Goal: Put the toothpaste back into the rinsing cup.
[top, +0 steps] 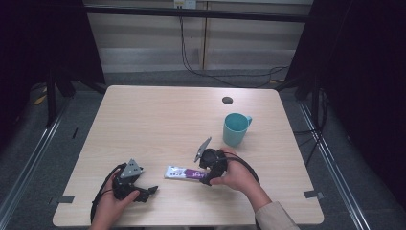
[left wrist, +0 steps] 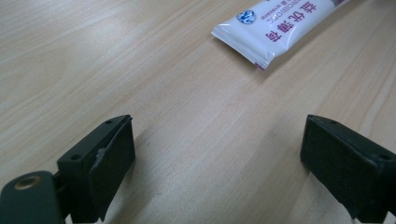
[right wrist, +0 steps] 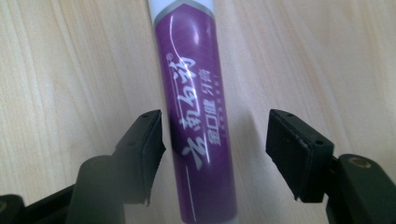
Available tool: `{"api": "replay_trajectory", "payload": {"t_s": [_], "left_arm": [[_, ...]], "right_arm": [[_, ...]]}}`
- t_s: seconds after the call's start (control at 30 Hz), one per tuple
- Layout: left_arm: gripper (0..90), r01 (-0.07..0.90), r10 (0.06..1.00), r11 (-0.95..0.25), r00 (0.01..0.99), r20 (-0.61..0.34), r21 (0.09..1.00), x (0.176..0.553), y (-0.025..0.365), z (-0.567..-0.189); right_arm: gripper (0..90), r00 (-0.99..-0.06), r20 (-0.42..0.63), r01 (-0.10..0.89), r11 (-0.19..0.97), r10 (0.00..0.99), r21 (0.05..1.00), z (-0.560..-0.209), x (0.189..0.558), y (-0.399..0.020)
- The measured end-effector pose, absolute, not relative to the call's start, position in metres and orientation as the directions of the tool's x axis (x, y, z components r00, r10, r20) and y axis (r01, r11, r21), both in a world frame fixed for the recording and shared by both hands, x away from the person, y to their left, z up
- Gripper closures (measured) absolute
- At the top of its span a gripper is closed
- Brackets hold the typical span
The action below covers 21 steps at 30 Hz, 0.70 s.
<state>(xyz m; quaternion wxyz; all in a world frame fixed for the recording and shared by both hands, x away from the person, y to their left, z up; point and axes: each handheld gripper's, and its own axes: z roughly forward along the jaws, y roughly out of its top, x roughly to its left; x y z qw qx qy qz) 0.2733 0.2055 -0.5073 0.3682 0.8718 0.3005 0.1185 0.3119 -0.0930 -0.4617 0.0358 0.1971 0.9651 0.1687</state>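
A white and purple toothpaste tube [top: 184, 173] lies flat on the wooden table [top: 158, 124], near the front edge. My right gripper [top: 205, 176] reaches it from the right, held by a hand. In the right gripper view the tube's purple end [right wrist: 196, 116] runs between the two jaws of the right gripper [right wrist: 215, 149]; the left pad is close to it and a gap shows at the right pad, so the jaws are open. My left gripper [top: 151, 191] rests low at the front left, open and with nothing in it. The left gripper [left wrist: 217, 158] faces the tube's white end [left wrist: 275, 28] farther off.
A teal mug [top: 235, 129] stands upright behind and to the right of the right hand. A dark round hole [top: 227, 100] sits in the table near the back. Cables trail from both grippers toward the front edge.
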Motion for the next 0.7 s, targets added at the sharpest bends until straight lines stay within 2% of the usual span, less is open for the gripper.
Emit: {"api": "replay_trajectory", "payload": {"t_s": [0.33, 0.63, 0.7], "left_arm": [[9.8, 0.434, 0.606, -0.552, 0.796, -0.016, 0.712, 0.274, 0.206, -0.507], [9.8, 0.433, 0.603, -0.550, 0.797, -0.019, 0.714, 0.274, 0.206, -0.508], [9.8, 0.433, 0.603, -0.551, 0.797, -0.018, 0.713, 0.274, 0.206, -0.508]], "right_arm": [[38.2, -0.933, 0.025, 0.351, 0.891, 0.359, 0.289, -0.466, 0.318, -0.062], [50.1, -0.943, 0.037, 0.331, 0.916, 0.331, 0.227, -0.469, 0.324, -0.047], [55.9, -0.942, 0.040, 0.333, 0.914, 0.333, 0.230, -0.469, 0.326, -0.047]]}}
